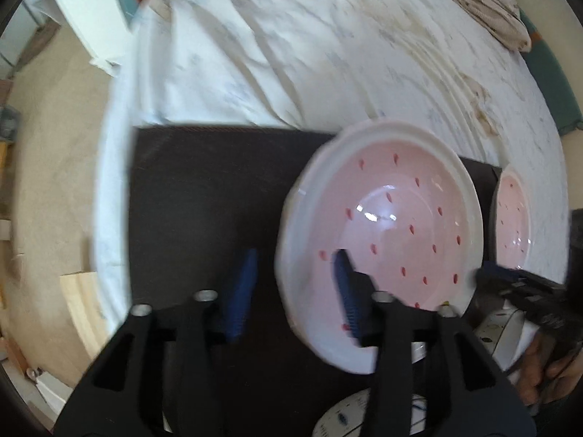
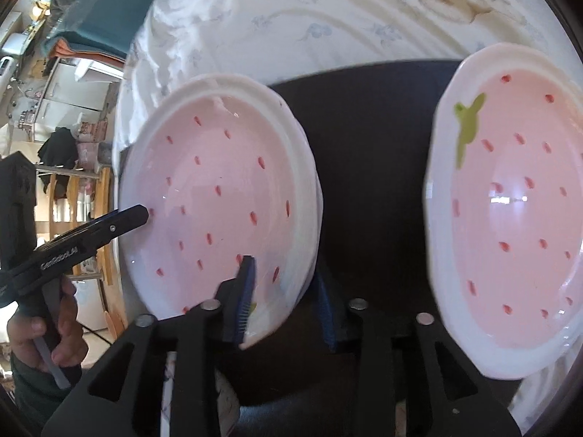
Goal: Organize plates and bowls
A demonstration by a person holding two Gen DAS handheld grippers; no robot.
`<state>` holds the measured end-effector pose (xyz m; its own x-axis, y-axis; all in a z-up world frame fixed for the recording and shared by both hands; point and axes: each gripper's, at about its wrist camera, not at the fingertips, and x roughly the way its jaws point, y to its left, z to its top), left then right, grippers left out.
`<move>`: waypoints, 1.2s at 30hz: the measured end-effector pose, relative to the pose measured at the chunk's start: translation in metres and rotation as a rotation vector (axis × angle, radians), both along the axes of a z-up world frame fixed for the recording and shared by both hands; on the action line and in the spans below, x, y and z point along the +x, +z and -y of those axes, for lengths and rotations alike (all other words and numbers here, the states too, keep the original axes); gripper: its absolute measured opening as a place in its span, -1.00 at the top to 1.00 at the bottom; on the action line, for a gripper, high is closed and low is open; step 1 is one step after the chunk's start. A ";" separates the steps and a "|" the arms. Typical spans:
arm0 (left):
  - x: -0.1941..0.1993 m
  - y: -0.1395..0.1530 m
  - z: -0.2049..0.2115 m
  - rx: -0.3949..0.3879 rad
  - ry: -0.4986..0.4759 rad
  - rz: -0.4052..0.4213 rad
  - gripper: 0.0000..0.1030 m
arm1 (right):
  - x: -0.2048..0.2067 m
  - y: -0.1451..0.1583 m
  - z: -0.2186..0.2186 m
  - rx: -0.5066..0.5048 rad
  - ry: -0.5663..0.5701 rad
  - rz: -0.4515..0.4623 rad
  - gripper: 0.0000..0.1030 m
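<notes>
A pink strawberry-pattern bowl (image 1: 382,240) with a white rim sits on a dark mat (image 1: 204,196); it also shows in the right wrist view (image 2: 218,196). My left gripper (image 1: 291,291) is open and straddles its near-left rim, one blue pad inside the bowl. My right gripper (image 2: 284,298) is open and straddles the same bowl's near-right rim, one pad inside. A second pink bowl (image 2: 510,211) with a green leaf mark stands to the right; it also shows in the left wrist view (image 1: 512,218). White patterned plates (image 1: 349,415) lie below the left gripper.
The mat lies on a bed with a white floral sheet (image 1: 328,54). A folded patterned cloth (image 1: 484,3) lies at the far right. The bed edge and beige floor (image 1: 47,182) are to the left. Room furniture (image 2: 65,91) shows at the left of the right wrist view.
</notes>
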<state>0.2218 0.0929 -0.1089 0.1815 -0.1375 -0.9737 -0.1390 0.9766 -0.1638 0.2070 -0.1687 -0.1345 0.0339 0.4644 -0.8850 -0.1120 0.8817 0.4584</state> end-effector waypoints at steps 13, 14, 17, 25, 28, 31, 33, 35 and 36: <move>0.022 0.056 0.126 -0.132 -0.134 0.097 -0.57 | -0.030 0.055 0.203 -0.032 -0.486 0.130 -0.18; 0.028 0.053 0.145 -0.135 -0.165 0.089 -0.54 | -0.033 0.051 0.216 -0.038 -0.528 0.124 -0.18; 0.044 0.036 0.189 -0.140 -0.207 0.029 -0.35 | -0.034 0.037 0.243 -0.010 -0.616 0.090 -0.18; 0.068 -0.024 0.251 -0.115 -0.255 -0.100 0.20 | -0.023 -0.007 0.252 0.064 -0.626 -0.027 0.06; 0.071 -0.036 0.253 -0.125 -0.228 -0.129 0.32 | -0.019 -0.015 0.247 0.072 -0.611 -0.044 0.17; 0.074 -0.041 0.259 -0.118 -0.237 -0.134 0.42 | -0.018 -0.020 0.249 0.075 -0.615 -0.055 0.24; 0.076 -0.045 0.263 -0.102 -0.242 -0.138 0.45 | -0.017 -0.024 0.253 0.088 -0.626 -0.064 0.33; 0.075 -0.048 0.265 -0.090 -0.245 -0.142 0.45 | -0.015 -0.028 0.255 0.096 -0.635 -0.069 0.40; 0.076 -0.050 0.266 -0.087 -0.246 -0.143 0.45 | -0.014 -0.030 0.256 0.098 -0.635 -0.071 0.44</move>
<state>0.2975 -0.1726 -0.1589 -0.0057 -0.2448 -0.9695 0.0720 0.9669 -0.2446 0.1925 -0.4245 -0.1643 0.2718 0.4517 -0.8498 0.4513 0.7201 0.5271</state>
